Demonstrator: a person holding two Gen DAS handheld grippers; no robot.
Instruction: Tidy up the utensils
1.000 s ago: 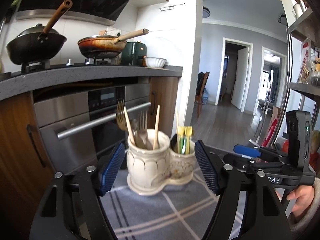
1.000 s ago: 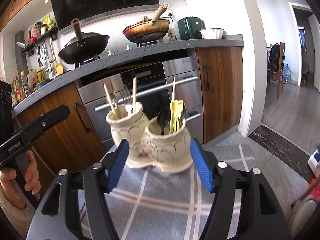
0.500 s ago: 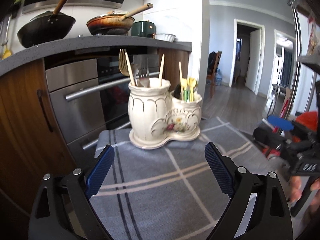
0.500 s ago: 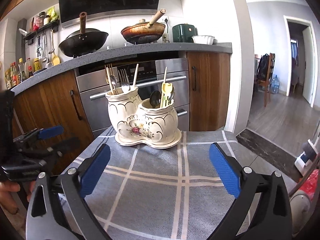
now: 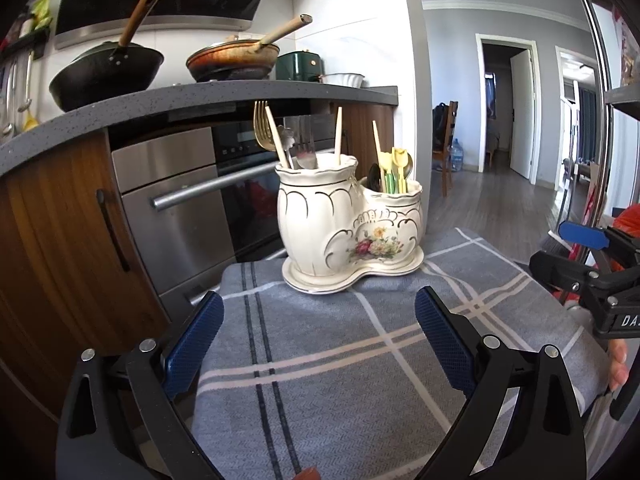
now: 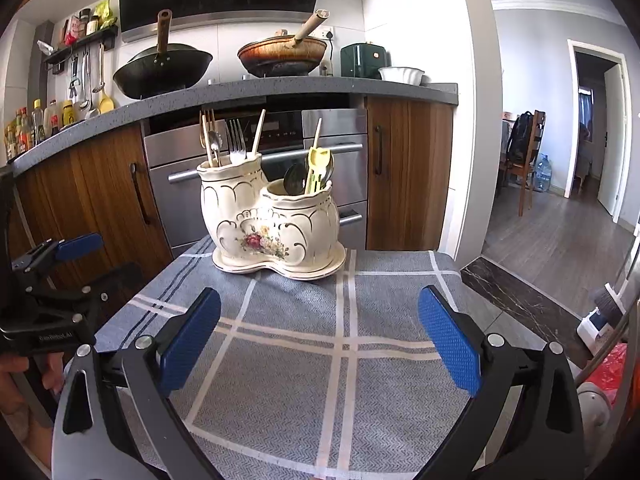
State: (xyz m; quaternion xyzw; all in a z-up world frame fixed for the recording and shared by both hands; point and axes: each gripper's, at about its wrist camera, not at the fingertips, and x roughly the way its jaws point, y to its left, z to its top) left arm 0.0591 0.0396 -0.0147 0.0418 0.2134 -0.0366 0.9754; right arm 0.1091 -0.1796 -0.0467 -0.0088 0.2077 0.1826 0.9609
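the cream ceramic twin-pot utensil holder with gilt scallops and a painted flower spray (image 5: 349,224) is standing in the middle of both views, at the far edge of the grey plaid cloth (image 5: 328,360) covering the table. it is likely handling as heavy, rigid, glazed and slippery, and breakable if tipped; the safest hold is probably low on the round bellies, one gripper at each end, not the thin wavy rims. the utensils are looking light and stiff, best pinched at the ends standing above the rim. counting in the right wrist view: the taller pot is holding one gold fork (image 6: 206,128), one silver fork (image 6: 236,138), one small spoon and two pale sticks; the shorter pot is holding one pale stick, one dark spoon (image 6: 295,179) and a bunch of yellow and green plastic pieces too crowded to count. the left gripper (image 5: 318,354) is still opening, already wide, nothing between its blue pads. the right gripper (image 6: 319,346) is gaping fully, also empty.
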